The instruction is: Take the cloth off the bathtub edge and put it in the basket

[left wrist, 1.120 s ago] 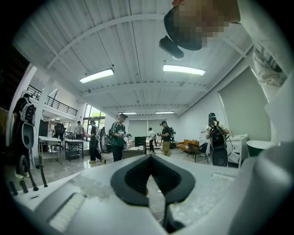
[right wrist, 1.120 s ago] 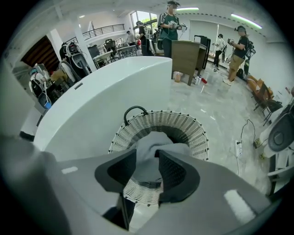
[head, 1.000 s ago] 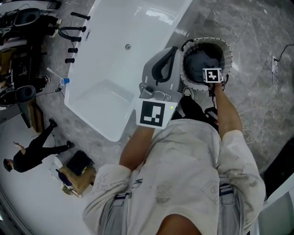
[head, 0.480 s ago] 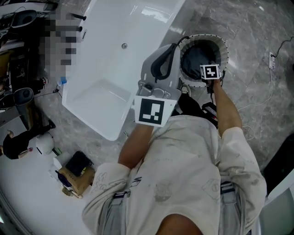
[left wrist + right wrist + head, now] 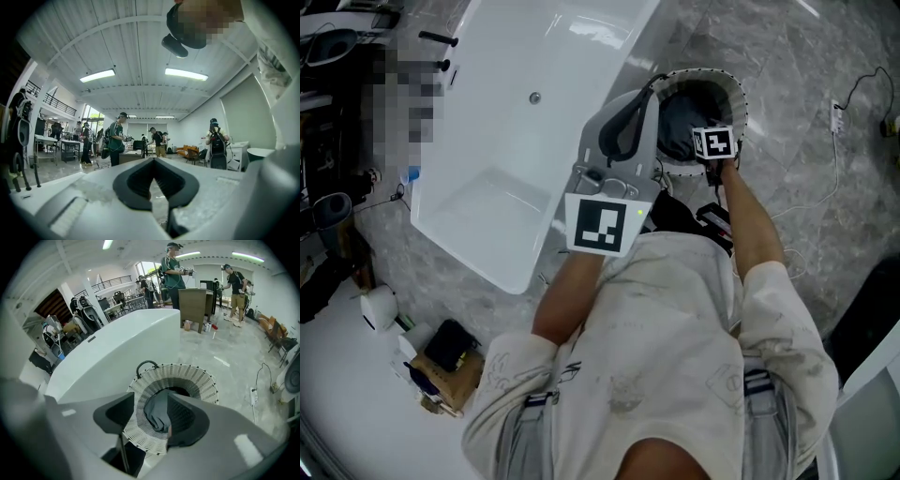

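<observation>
Progress: cloth lies inside the basket, a grey crumple against the white weave. Bathtub rim as seen from the head view is bare. Judged: task essentially done; only the withdrawal of the tool is left.

Right gripper hangs over the basket mouth, jaws spread, cloth seen in the gap but not pinched. It sits close to the right-hand jaw; contact cannot be ruled out.

Left gripper points out into the room, jaws pressed together at the tips, nothing between them.

Count: cloth 1, basket 1, bathtub 1, grippers 2. Basket stands on the floor just beside the tub
</observation>
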{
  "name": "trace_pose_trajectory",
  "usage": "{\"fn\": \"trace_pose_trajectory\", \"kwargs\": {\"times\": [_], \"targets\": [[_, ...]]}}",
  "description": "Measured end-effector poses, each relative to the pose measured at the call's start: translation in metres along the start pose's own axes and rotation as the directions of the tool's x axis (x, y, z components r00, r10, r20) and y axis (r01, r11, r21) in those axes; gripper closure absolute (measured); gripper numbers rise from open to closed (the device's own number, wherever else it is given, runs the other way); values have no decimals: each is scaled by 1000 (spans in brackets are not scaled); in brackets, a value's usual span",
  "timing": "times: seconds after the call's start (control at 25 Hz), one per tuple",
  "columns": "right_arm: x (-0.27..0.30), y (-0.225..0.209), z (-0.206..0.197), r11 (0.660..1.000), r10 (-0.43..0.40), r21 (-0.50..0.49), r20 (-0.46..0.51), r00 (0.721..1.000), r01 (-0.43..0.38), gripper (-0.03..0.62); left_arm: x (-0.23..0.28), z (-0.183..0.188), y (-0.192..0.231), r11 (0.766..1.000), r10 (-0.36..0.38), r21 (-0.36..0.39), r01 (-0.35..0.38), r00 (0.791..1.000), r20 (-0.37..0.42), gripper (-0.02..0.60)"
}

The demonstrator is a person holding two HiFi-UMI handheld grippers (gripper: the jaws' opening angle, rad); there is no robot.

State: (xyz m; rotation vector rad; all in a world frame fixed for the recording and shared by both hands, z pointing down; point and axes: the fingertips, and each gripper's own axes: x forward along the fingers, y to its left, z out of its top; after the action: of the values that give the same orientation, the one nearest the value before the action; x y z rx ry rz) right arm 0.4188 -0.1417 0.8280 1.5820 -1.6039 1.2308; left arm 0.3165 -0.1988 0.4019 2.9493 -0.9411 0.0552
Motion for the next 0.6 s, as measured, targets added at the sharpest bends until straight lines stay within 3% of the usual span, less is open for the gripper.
{"fn": "trace_pose_trajectory", "kwargs": {"times": [0.28, 0.6], "targets": [[-27, 13, 31, 1000, 20, -11, 105, 994, -19, 362, 0, 6, 5, 1000, -1, -14, 2, 999, 35, 584], [-74, 30, 72, 999, 15, -44, 263, 965, -3, 359, -10, 16, 24, 999, 37, -28, -35, 998, 57, 584]]}}
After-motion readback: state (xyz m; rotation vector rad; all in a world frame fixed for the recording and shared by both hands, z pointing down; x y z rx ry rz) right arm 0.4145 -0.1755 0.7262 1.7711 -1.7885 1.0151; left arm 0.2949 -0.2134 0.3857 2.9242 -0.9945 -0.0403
